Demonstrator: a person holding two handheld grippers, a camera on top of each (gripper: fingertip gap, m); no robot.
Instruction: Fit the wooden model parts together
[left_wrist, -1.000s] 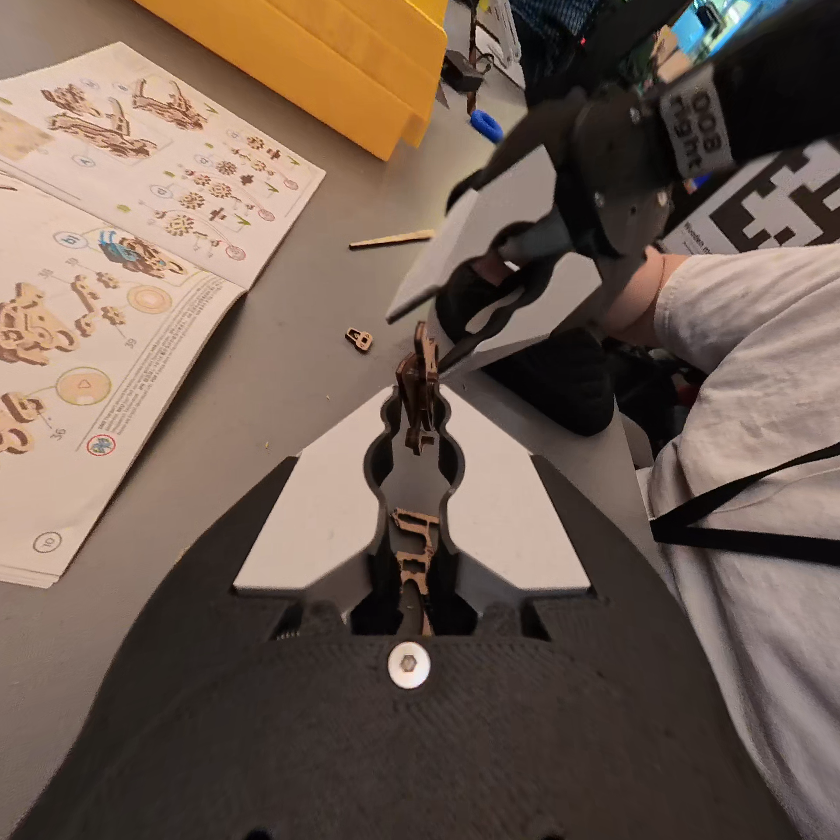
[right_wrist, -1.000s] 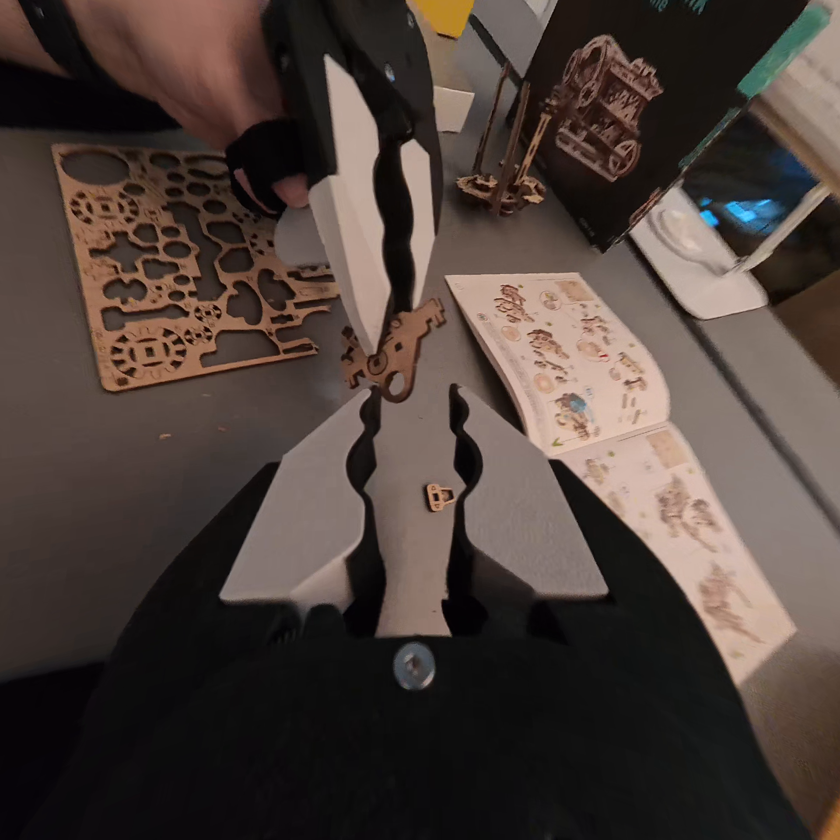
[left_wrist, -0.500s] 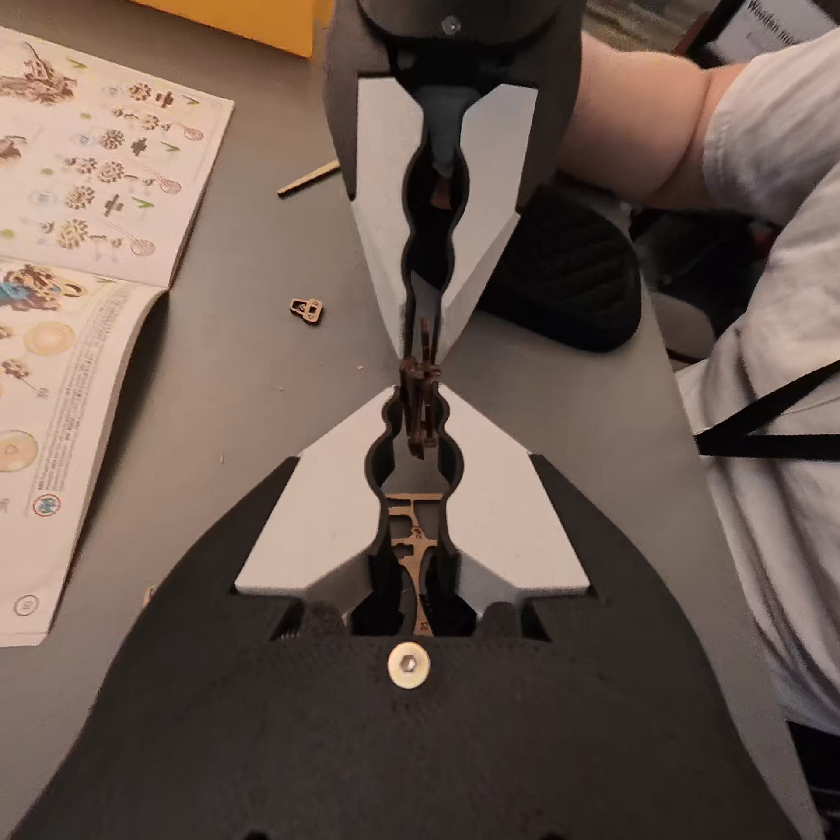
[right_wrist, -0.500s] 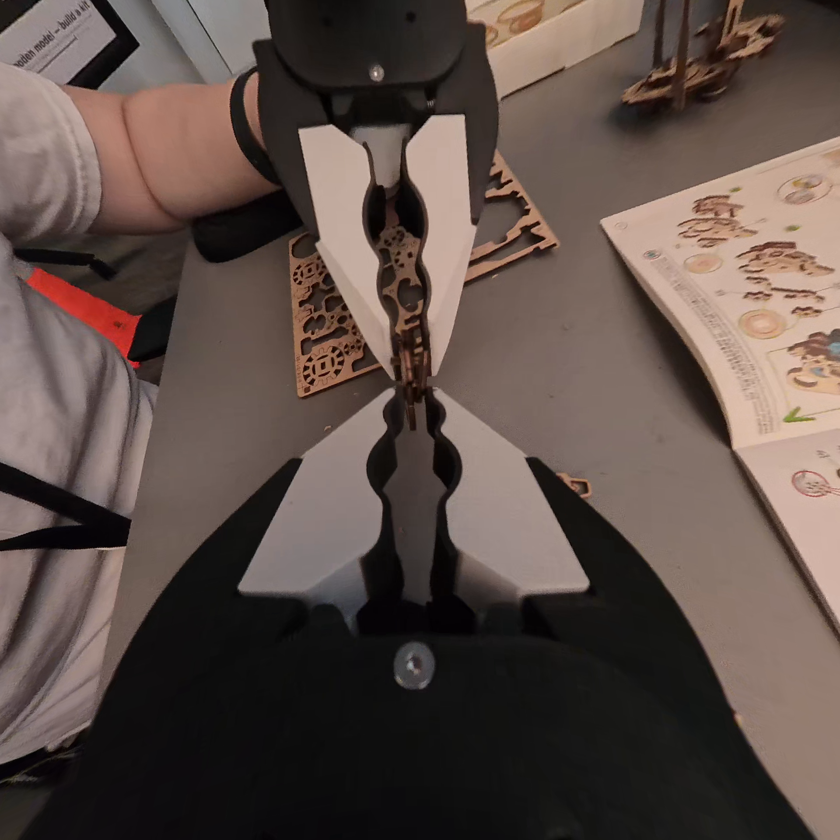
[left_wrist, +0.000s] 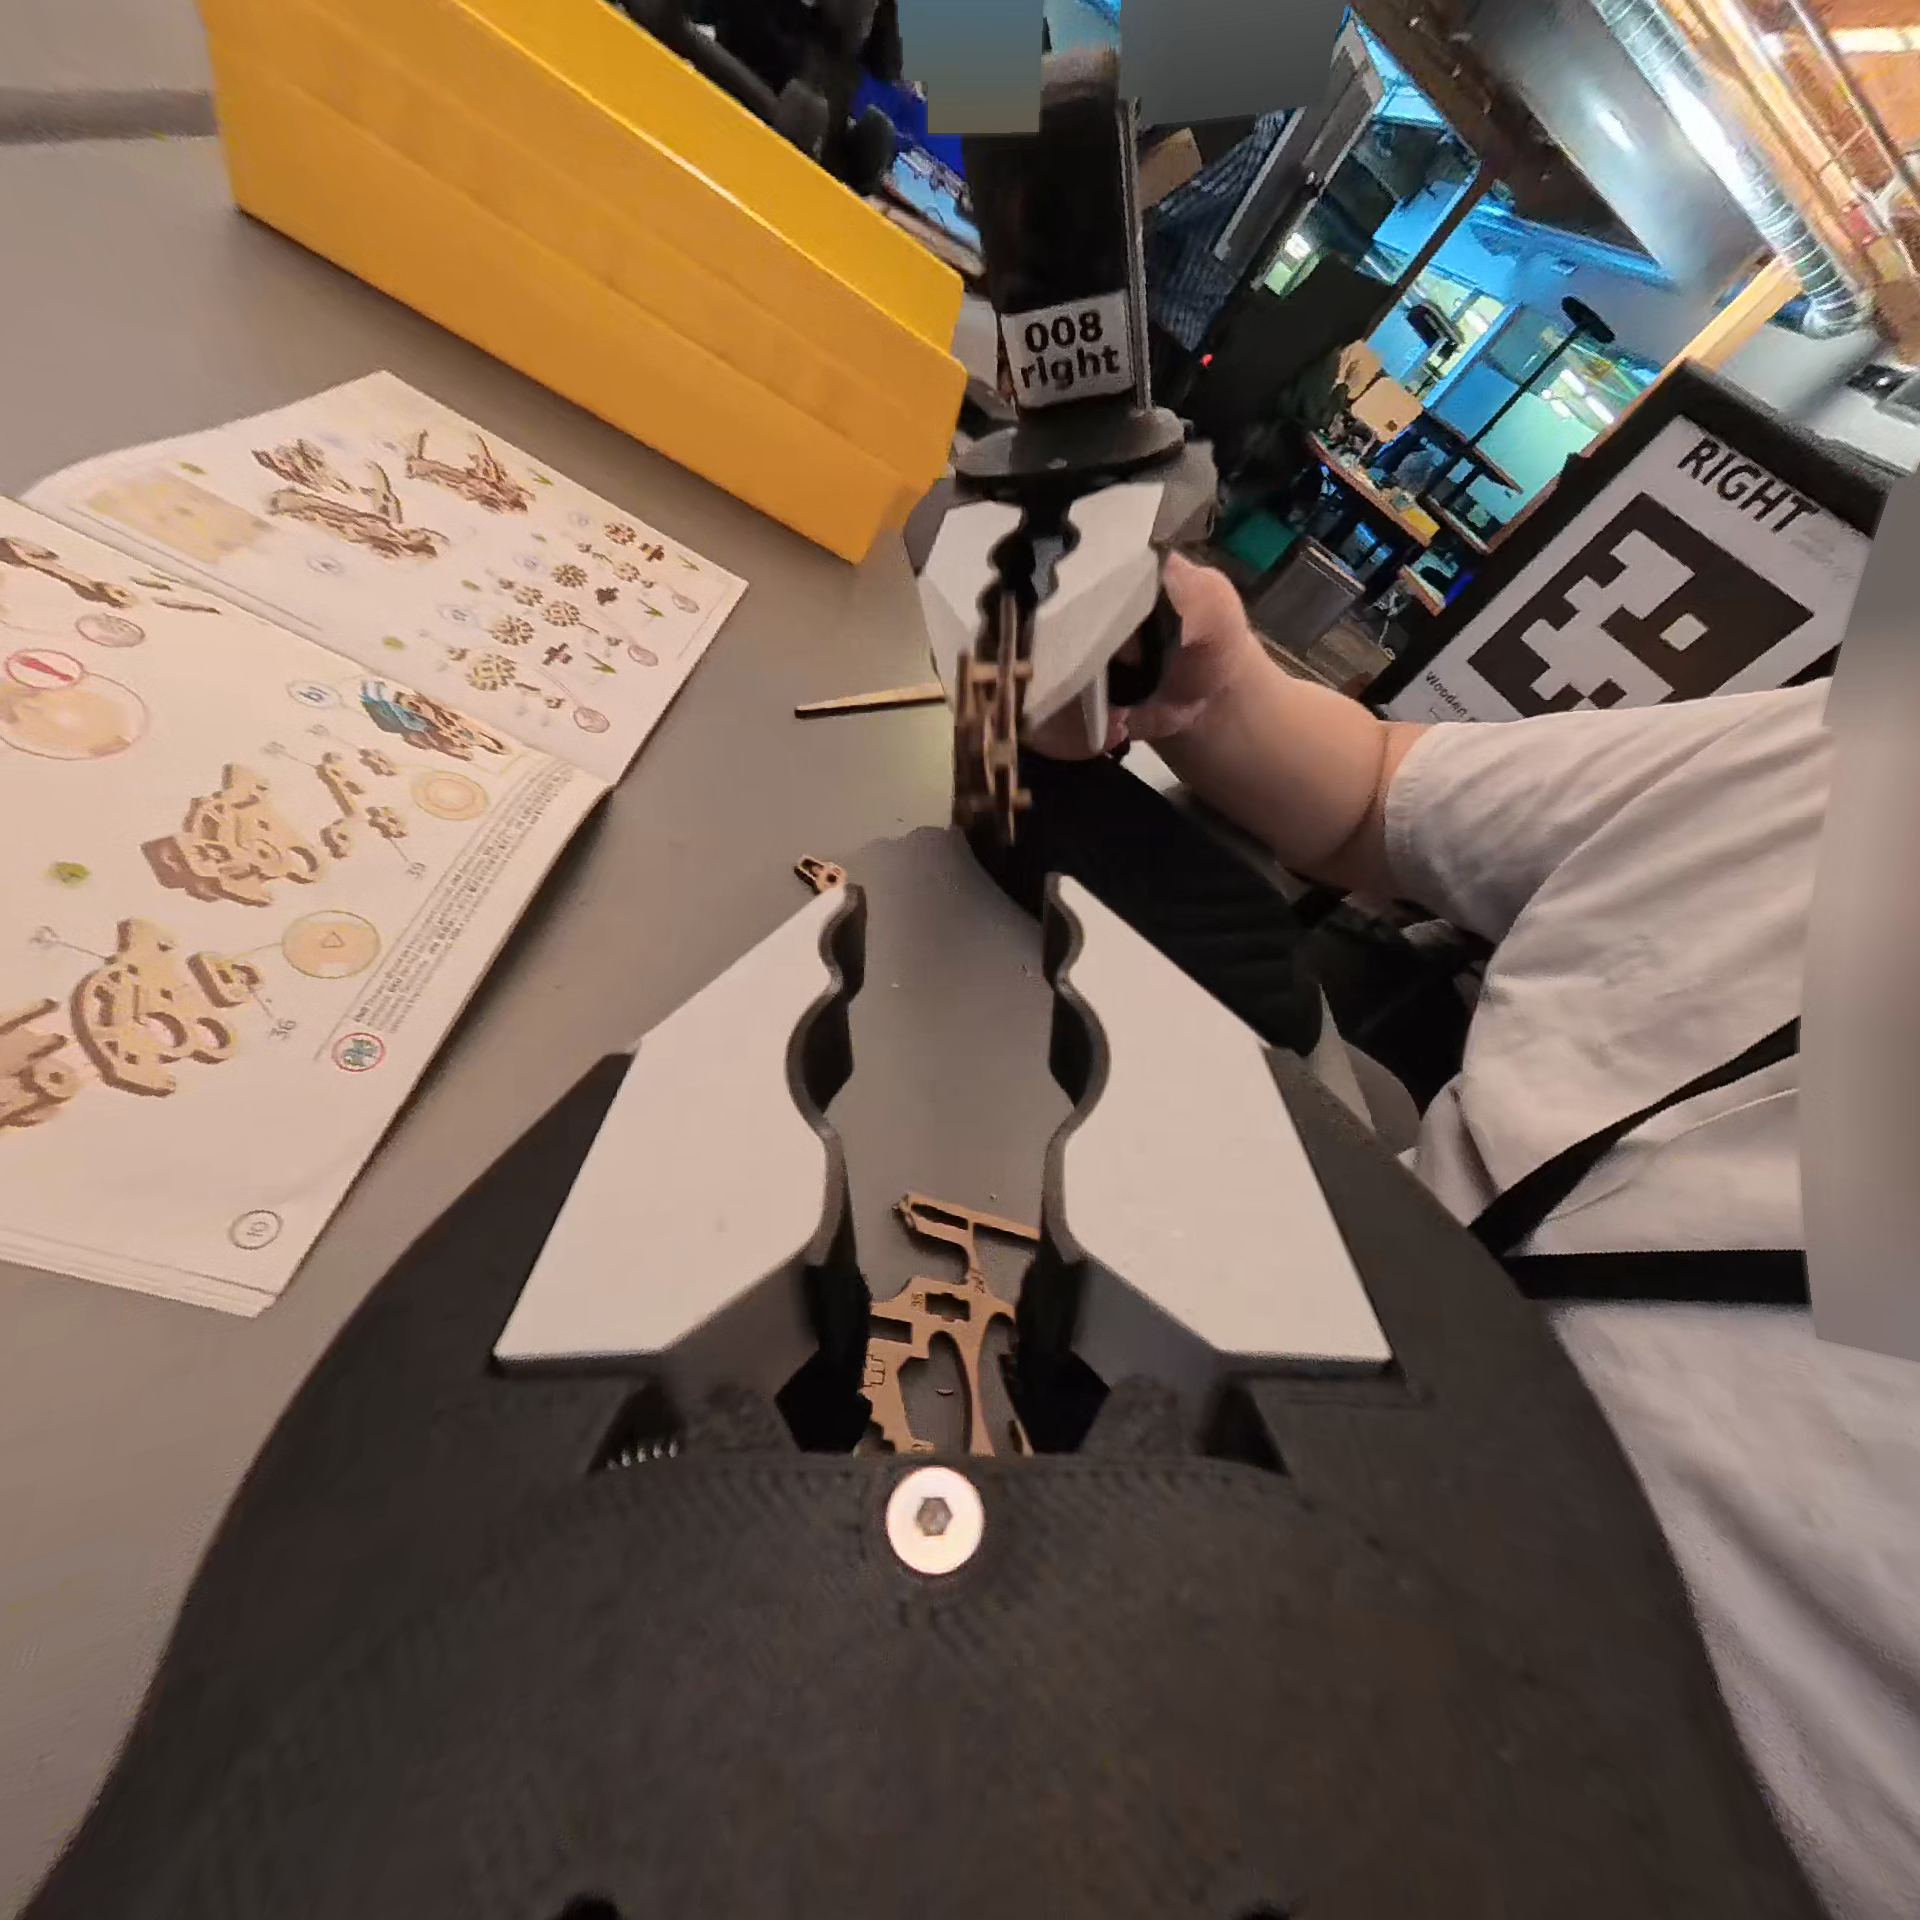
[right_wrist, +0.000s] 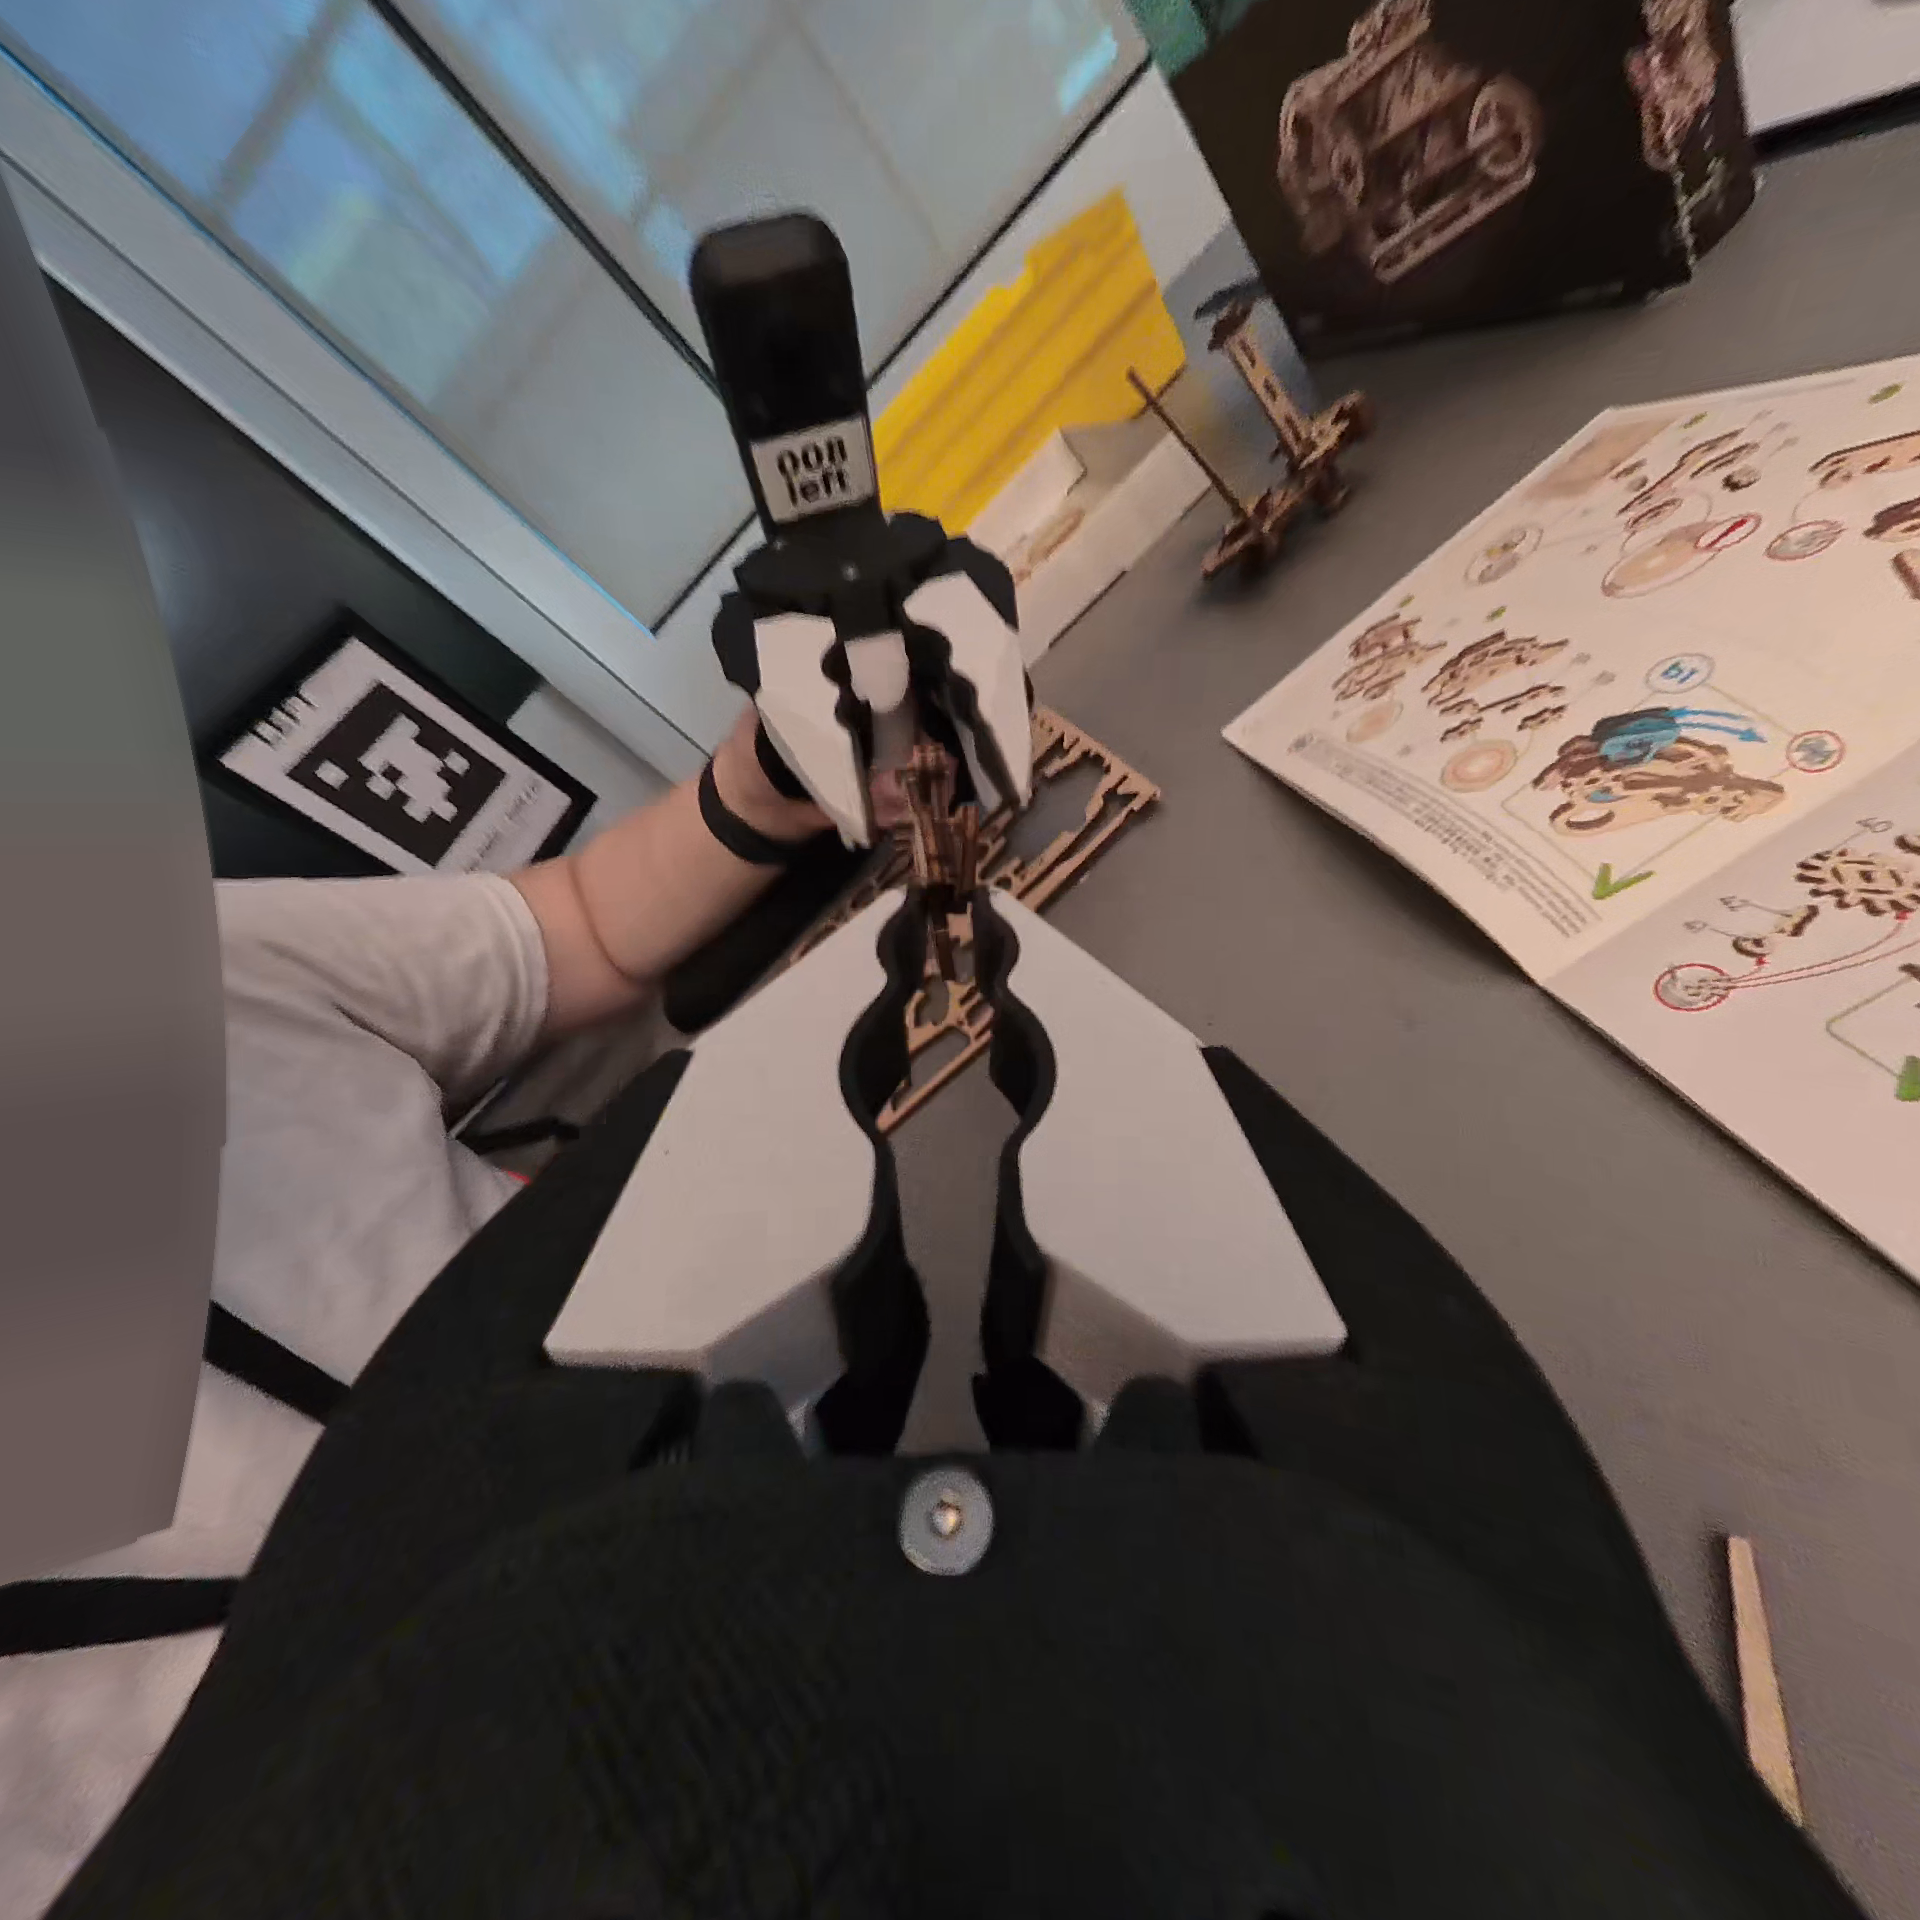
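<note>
My right gripper (right_wrist: 943, 902) is shut on a small brown wooden model part (right_wrist: 940, 831), held edge-on above the grey table. In the left wrist view the right gripper (left_wrist: 1018, 712) points down and the part (left_wrist: 989, 727) hangs from its tips. My left gripper (left_wrist: 951, 899) is open and empty, a short way back from the part. In the right wrist view the left gripper (right_wrist: 935, 821) stands just behind the part, jaws apart. A loose small wooden piece (left_wrist: 821, 871) lies on the table by the left fingertip.
An open instruction booklet (left_wrist: 312, 779) (right_wrist: 1610, 779) lies on the table. A cut-out wooden sheet (left_wrist: 945, 1340) (right_wrist: 1081, 790) lies under the grippers. Yellow bins (left_wrist: 623, 229), a wooden stick (left_wrist: 873, 701) (right_wrist: 1761, 1683), a half-built model (right_wrist: 1278, 468) and a black box (right_wrist: 1475, 156) stand around. My hands' fingertips stand some 5 cm from each other.
My left gripper has opened, let go of the part and drawn back. My right gripper has kept the part and turned to point downward.
</note>
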